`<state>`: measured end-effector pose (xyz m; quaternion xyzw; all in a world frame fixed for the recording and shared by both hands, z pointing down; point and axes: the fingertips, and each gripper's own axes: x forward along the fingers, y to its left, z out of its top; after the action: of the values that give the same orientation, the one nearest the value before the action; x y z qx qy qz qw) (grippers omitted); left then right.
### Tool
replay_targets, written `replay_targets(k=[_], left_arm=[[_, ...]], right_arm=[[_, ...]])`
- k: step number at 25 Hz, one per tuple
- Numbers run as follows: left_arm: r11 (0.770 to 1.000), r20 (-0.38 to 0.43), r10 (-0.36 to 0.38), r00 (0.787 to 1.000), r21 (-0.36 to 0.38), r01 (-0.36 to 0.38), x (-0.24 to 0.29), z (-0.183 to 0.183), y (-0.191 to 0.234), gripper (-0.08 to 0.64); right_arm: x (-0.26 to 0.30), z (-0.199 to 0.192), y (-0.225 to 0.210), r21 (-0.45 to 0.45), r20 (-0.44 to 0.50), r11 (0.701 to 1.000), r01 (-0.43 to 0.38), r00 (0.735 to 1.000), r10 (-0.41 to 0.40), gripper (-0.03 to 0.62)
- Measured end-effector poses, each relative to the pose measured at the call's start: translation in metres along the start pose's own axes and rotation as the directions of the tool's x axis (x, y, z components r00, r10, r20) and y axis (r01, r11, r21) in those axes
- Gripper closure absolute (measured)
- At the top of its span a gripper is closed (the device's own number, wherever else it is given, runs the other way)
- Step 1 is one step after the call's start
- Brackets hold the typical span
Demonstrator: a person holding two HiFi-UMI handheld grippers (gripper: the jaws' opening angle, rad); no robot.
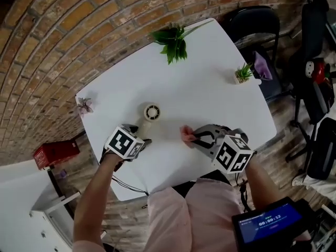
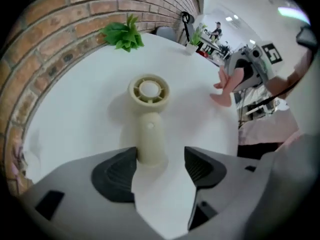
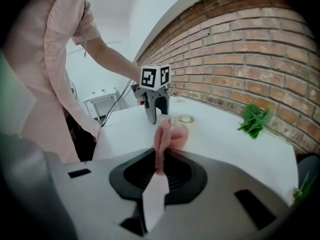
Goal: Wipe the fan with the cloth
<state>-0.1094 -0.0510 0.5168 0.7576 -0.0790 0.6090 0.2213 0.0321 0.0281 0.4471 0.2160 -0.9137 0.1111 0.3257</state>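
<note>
A small cream hand fan (image 1: 152, 112) lies flat on the white table (image 1: 210, 88), round head away from me, handle toward me. My left gripper (image 1: 143, 140) points steeply down over the handle's end. In the left gripper view the handle (image 2: 151, 136) lies between the open jaws (image 2: 160, 166), close against the left pad and clear of the right one. To the right of the fan, my right gripper (image 1: 195, 137) is shut on a pink cloth (image 1: 186, 134). In the right gripper view the cloth (image 3: 167, 136) stands folded, pinched between the pads (image 3: 159, 171), with the fan (image 3: 186, 119) beyond.
A leafy green sprig (image 1: 172, 41) lies at the table's far edge, a small potted plant (image 1: 243, 73) at the far right corner, a tiny pink flower (image 1: 84, 106) at the left edge. A brick wall runs behind. A black chair (image 1: 257, 25) and red box (image 1: 55, 152) stand off the table.
</note>
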Motion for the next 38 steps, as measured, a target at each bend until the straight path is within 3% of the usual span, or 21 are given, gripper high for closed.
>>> replay_targets(k=[4,9,11,13,18,20,22,23,24,25,27,28,30,35,36,38], left_arm=[[0.977,0.136,-0.183,0.974,-0.084,0.196,-0.003,0.028,-0.055,0.235],[0.922,0.313,-0.322,0.893,-0.112,0.372,0.007,0.099,-0.107,0.230],[0.911,0.343,-0.333,0.878,-0.122,0.393,0.014,0.121,-0.114,0.229],[0.916,0.348,-0.320,0.881,-0.121,0.381,0.019,0.132,-0.114,0.229],[0.924,0.362,-0.323,0.874,-0.080,0.375,0.002,0.128,-0.126,0.229],[0.952,0.386,-0.276,0.880,-0.019,0.307,-0.021,0.126,-0.121,0.229],[0.986,0.412,-0.167,0.896,0.075,0.149,-0.049,0.126,-0.100,0.229],[0.990,0.418,-0.095,0.904,0.135,0.042,-0.061,0.126,-0.085,0.227],[0.977,0.412,-0.025,0.911,0.202,-0.065,-0.070,0.126,-0.069,0.221],[0.949,0.391,0.035,0.920,0.277,-0.153,-0.073,0.124,-0.055,0.212],[0.876,0.307,0.102,0.946,0.423,-0.232,-0.063,0.116,-0.034,0.167],[0.848,0.260,0.108,0.959,0.480,-0.225,-0.053,0.113,-0.029,0.155],[0.820,0.187,0.073,0.980,0.548,-0.166,-0.029,0.109,-0.025,0.142],[0.789,0.040,0.012,0.999,0.614,-0.034,0.018,0.098,-0.016,0.144],[0.787,0.019,0.013,1.000,0.617,-0.022,0.023,0.095,-0.014,0.183],[0.791,0.017,0.007,1.000,0.612,-0.016,0.026,0.094,-0.013,0.183]], right_arm=[[-0.025,-0.019,-0.012,0.056,0.002,0.996,0.069,0.998,-0.069,0.547],[-0.048,-0.042,-0.017,0.116,-0.009,0.985,0.131,0.991,-0.130,0.546],[-0.055,-0.049,-0.015,0.133,-0.016,0.980,0.146,0.989,-0.146,0.546],[-0.060,-0.054,-0.013,0.145,-0.018,0.977,0.155,0.988,-0.154,0.546],[-0.064,-0.055,-0.013,0.151,-0.002,0.976,0.155,0.988,-0.156,0.546],[-0.060,-0.048,-0.013,0.144,0.014,0.979,0.146,0.989,-0.149,0.545],[-0.055,-0.039,-0.014,0.132,0.030,0.983,0.130,0.990,-0.136,0.545],[-0.051,-0.034,-0.014,0.126,0.038,0.985,0.121,0.991,-0.127,0.545],[-0.047,-0.029,-0.014,0.120,0.043,0.987,0.111,0.992,-0.116,0.545],[-0.043,-0.025,-0.013,0.115,0.046,0.988,0.099,0.993,-0.105,0.545],[-0.032,-0.018,-0.010,0.108,0.046,0.992,0.073,0.996,-0.078,0.545],[-0.026,-0.014,-0.007,0.107,0.043,0.992,0.060,0.997,-0.065,0.545],[-0.014,-0.009,-0.002,0.117,0.037,0.992,0.036,0.998,-0.041,0.545],[0.016,-0.001,0.003,0.191,0.029,0.982,0.010,0.999,-0.015,0.545],[0.022,0.000,0.003,0.209,0.029,0.978,0.007,0.999,-0.013,0.545],[0.036,0.000,0.001,0.248,0.025,0.969,0.008,1.000,-0.014,0.545]])
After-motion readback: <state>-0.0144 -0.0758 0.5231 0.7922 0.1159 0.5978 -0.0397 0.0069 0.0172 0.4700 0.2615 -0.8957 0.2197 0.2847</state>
